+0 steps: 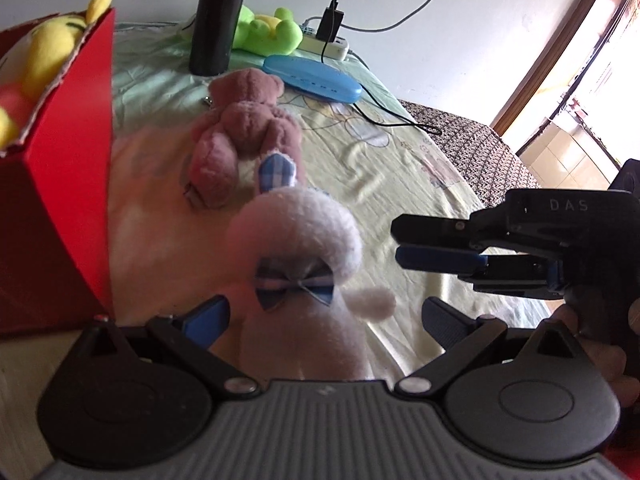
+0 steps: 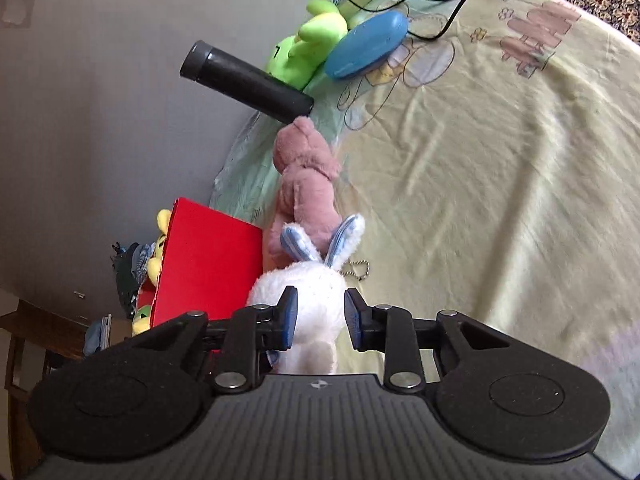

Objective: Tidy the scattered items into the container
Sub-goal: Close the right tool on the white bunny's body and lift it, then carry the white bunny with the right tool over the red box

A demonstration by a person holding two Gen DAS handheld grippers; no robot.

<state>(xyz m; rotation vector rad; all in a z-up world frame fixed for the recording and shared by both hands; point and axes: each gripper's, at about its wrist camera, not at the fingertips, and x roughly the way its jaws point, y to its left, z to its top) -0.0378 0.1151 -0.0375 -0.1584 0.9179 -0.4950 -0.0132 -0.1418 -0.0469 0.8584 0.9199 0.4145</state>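
- Two grippers are in play, and I report each in turn.
- Left gripper (image 1: 324,316): its jaws stand wide apart with the white rabbit plush (image 1: 300,248) lying between them. Neither pad presses on the fur, so I count this gripper as released.
- Right gripper (image 2: 321,314): in the right wrist view its jaws stand a little apart at the back of the rabbit plush (image 2: 306,292), and I see no pad pressing into it. In the left wrist view the same gripper (image 1: 400,246) sits clear of the plush, off to its side, with only a thin gap between the fingers. I count it as holding nothing.
- Task item: the rabbit plush lies on the bed sheet (image 1: 400,168), just beside the red box (image 1: 52,184) that serves as the container. Its checked ears point toward the pink bear plush (image 1: 240,128), which touches or nearly touches it.
- Container: the red box already holds a yellow plush (image 1: 48,52), so part of the sorting appears done.
- Judgement: the left jaws straddle the rabbit because it lies nearest the box, which keeps the carry short.
- Remaining items: a green plush (image 1: 266,30), a blue case (image 1: 316,78) and a black cylinder (image 1: 218,16) stand farther back on the bed.
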